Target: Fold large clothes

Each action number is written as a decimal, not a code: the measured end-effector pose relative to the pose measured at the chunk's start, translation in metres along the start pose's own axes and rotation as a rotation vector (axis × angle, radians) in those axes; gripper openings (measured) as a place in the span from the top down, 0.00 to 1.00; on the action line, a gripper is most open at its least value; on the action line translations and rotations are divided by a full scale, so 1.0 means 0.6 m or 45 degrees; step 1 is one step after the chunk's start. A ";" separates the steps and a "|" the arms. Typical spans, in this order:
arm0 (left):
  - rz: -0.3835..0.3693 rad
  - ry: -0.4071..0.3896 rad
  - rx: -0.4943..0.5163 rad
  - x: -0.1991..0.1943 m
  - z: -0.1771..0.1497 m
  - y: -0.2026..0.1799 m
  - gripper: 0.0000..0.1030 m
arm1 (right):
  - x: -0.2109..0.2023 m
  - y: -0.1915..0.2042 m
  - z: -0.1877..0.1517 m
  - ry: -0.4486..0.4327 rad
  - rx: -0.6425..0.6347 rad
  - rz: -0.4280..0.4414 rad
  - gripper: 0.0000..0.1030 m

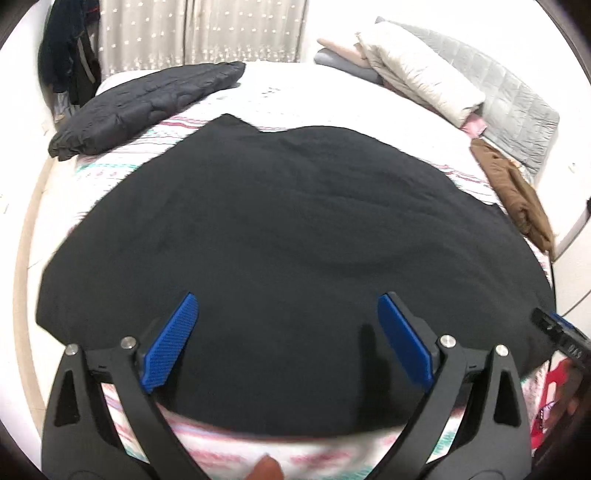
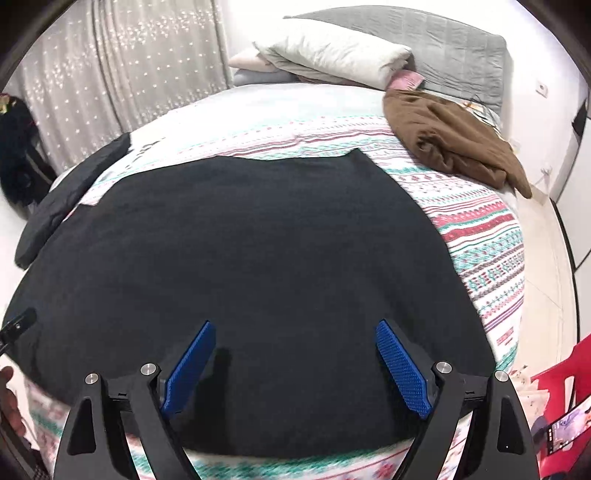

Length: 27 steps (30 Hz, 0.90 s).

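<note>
Through my left wrist camera, my left gripper point(image 1: 288, 338) hangs over the near edge of the black garment point(image 1: 288, 229), its jaws spread wide and holding nothing. The garment lies flat across the bed point(image 1: 314, 92), covering most of the patterned sheet. A dark quilted jacket point(image 1: 144, 107) lies at the far left of the bed, apart from the garment. At the head of the bed sits a folded cream blanket point(image 1: 421, 70) against a grey quilted headboard point(image 1: 517, 99), and a brown garment point(image 1: 517, 192) is crumpled along the right edge. The tip of my right gripper point(image 1: 557, 328) shows at the far right, beside the black garment's edge. A curtain point(image 1: 199, 29) hangs behind the bed.

Through my right wrist camera, my right gripper point(image 2: 295, 363) is also over the near part of the black garment point(image 2: 258, 258), jaws wide apart and empty. The striped sheet point(image 2: 491, 251) shows bare to the right of the garment. The brown garment point(image 2: 454, 136) lies at the far right corner, well apart from the black one. A red chair point(image 2: 565, 373) stands beside the bed at lower right.
</note>
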<state>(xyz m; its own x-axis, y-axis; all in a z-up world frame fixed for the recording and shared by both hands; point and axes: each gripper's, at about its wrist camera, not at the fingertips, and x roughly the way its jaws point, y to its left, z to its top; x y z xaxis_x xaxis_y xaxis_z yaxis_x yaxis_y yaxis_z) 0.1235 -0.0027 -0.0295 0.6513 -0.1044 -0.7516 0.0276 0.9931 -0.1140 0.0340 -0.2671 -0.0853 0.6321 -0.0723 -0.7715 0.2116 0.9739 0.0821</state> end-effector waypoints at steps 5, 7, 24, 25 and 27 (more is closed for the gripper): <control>-0.058 0.024 -0.025 -0.009 -0.041 -0.045 0.04 | -0.022 0.025 -0.026 -0.004 -0.013 0.049 0.12; -0.053 0.044 -0.010 -0.010 -0.055 -0.062 0.04 | -0.026 0.028 -0.036 0.002 -0.009 0.069 0.12; 0.035 0.146 0.124 -0.032 -0.083 -0.104 0.04 | -0.077 0.073 -0.065 -0.046 -0.076 -0.031 0.12; 0.052 0.149 0.135 -0.030 -0.084 -0.103 0.04 | -0.076 0.075 -0.066 -0.043 -0.074 -0.033 0.12; 0.063 0.148 0.137 -0.032 -0.086 -0.102 0.04 | -0.072 0.082 -0.068 -0.036 -0.082 -0.040 0.12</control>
<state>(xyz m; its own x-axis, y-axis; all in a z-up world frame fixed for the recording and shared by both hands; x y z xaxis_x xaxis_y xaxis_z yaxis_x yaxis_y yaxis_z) 0.0705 -0.0640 -0.0417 0.5617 -0.0545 -0.8256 0.0829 0.9965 -0.0093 -0.0132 -0.2071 -0.0737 0.6468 -0.1085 -0.7549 0.1838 0.9828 0.0163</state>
